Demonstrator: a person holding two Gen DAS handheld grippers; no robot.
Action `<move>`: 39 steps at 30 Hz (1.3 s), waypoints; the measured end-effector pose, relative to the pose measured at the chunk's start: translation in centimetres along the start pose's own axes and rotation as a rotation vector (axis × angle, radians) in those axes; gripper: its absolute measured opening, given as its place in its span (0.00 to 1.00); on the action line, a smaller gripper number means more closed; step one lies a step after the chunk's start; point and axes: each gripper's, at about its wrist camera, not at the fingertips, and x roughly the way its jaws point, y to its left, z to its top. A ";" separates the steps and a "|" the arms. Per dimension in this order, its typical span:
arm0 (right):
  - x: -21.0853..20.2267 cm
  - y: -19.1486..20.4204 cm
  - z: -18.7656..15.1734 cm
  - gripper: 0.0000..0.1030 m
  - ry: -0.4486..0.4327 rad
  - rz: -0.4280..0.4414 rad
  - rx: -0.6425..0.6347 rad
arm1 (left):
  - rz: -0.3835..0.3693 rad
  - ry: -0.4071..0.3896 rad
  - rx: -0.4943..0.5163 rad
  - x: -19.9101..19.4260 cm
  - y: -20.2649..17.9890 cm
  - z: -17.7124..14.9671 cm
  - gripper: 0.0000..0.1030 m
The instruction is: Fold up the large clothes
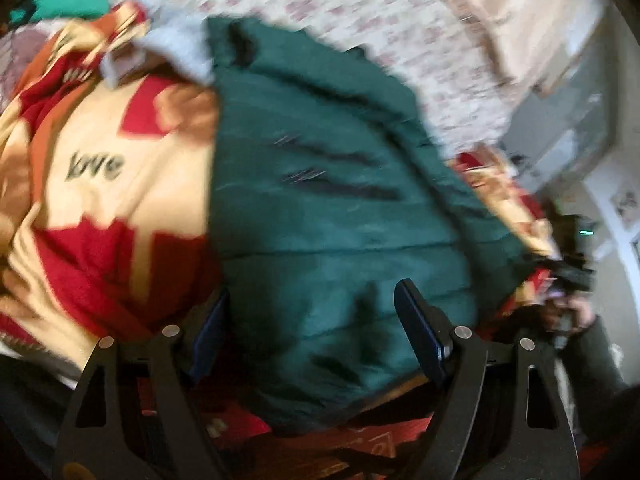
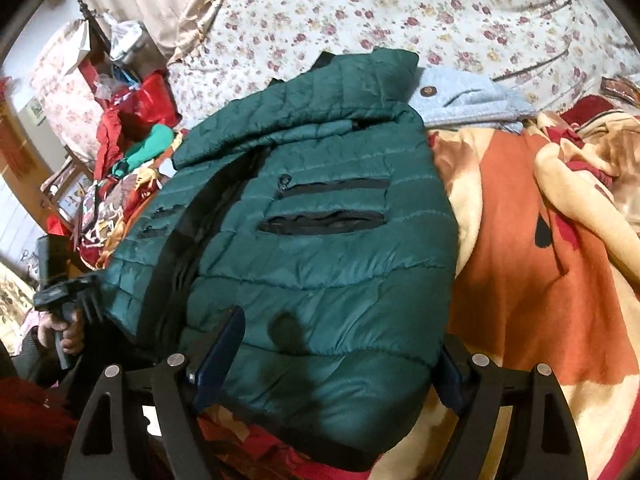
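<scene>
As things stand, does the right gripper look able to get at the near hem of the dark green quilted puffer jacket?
Probably yes. The right gripper stands open with the dark green quilted puffer jacket's hem already between its fingers, and nothing lies on top of that edge. The left gripper is off at the far side.

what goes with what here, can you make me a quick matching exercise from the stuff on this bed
Things:
1. puffer jacket
2. knit garment
3. blanket
4. bedspread

Descriptions:
a. white with small red flowers
b. dark green, quilted, black zip pockets
c. pale blue, lying by the jacket's collar
d. cream, red and orange, under the jacket

Pairs: 1-b, 2-c, 3-d, 4-a
</scene>
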 end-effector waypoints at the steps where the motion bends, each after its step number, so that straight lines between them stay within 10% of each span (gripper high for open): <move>1: 0.0 0.1 0.0 0.80 0.001 0.001 -0.003 | 0.009 0.016 -0.009 0.4 0.2 -0.1 0.77; 5: 0.5 -0.3 0.2 0.48 0.017 -0.046 0.023 | 0.013 -0.001 0.050 0.5 -1.2 -0.1 0.76; 8: 1.3 -0.9 0.3 0.30 0.048 -0.093 0.048 | 0.057 -0.017 0.040 0.4 -0.9 0.0 0.24; 11: 0.6 0.0 0.2 0.17 0.010 -0.091 -0.002 | 0.028 -0.048 -0.005 -0.5 0.0 0.3 0.12; 18: -1.4 3.1 -1.5 0.15 -0.029 0.031 -0.063 | 0.087 -0.172 0.026 -5.6 0.7 1.6 0.10; 25: -0.4 4.9 -2.6 0.17 -0.003 0.025 -0.049 | 0.118 -0.077 -0.027 -3.6 2.9 1.2 0.16; 30: 0.9 3.5 -2.7 0.24 0.067 0.018 0.031 | 0.104 -0.038 -0.027 -2.9 3.1 1.0 0.47; 34: 1.7 4.2 -2.9 0.41 0.091 0.003 -0.004 | 0.118 0.017 -0.042 -1.8 3.5 0.9 0.51; 39: 0.6 4.7 -3.0 0.19 0.041 0.005 -0.039 | 0.124 -0.022 0.004 -2.8 2.6 0.5 0.10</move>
